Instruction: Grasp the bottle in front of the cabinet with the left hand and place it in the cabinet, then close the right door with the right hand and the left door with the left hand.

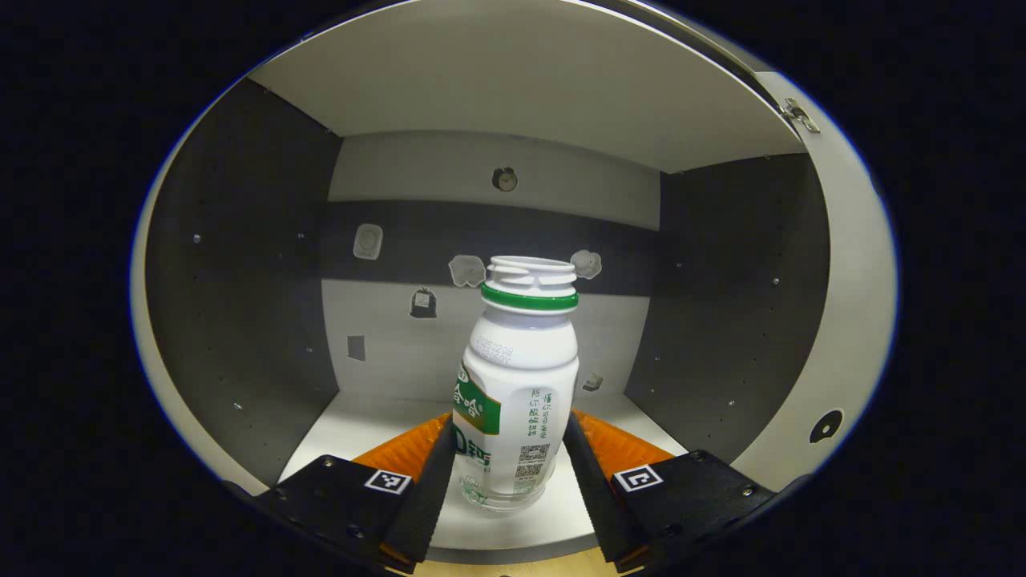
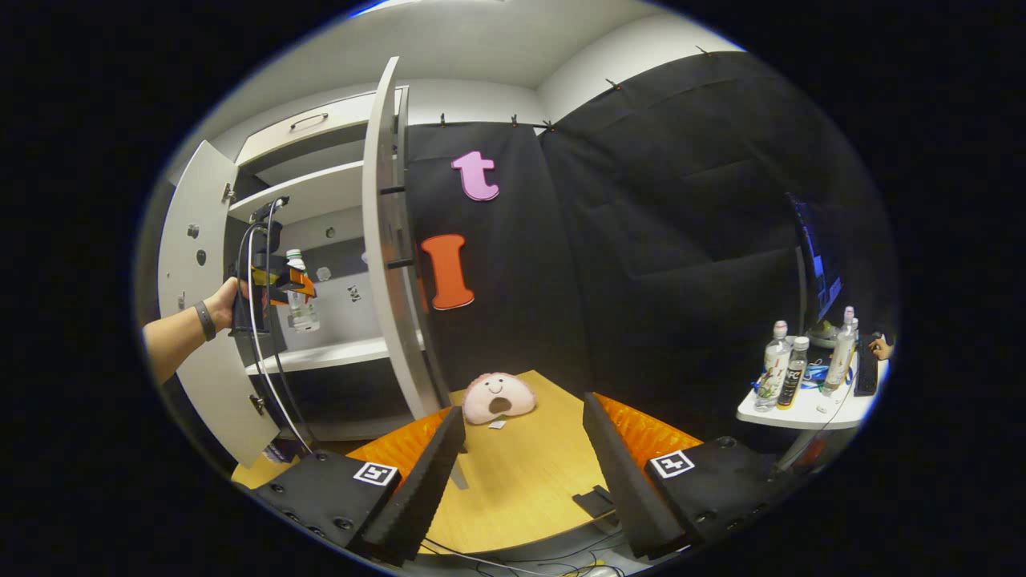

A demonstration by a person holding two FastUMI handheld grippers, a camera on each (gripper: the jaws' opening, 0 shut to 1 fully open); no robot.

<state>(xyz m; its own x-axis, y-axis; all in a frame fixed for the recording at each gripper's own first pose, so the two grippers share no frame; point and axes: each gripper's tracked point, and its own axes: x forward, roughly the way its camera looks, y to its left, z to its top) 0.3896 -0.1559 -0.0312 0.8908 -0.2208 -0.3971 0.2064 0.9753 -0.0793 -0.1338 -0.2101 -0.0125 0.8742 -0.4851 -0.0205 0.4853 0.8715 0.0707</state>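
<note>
The left tool (image 1: 505,473) pinched the bottle (image 1: 519,385) low on its body, both ribbed fingers (image 1: 425,489) pressed to its sides, and the bottle hung upright between them, just above the shelf (image 1: 353,425) inside the cabinet (image 1: 240,264). In the right gripper view that bottle (image 2: 301,304) sat ahead of the hand (image 2: 224,304), above the shelf edge. The risk, as I judged it: letting go too high would make the bottle drop and topple, for it looked tall on a narrow base; a smooth plastic wall could also slip in the pads. The bottle was white, waisted, green-ringed below a wide threaded neck with no cap. The cabinet walls looked dark and matt, the shelf pale and flat. The right tool (image 2: 521,473) stood spread and empty over the wooden bench (image 2: 521,473), the right door (image 2: 385,240) ahead to its left, wide open; swinging it early could strike the left arm.
</note>
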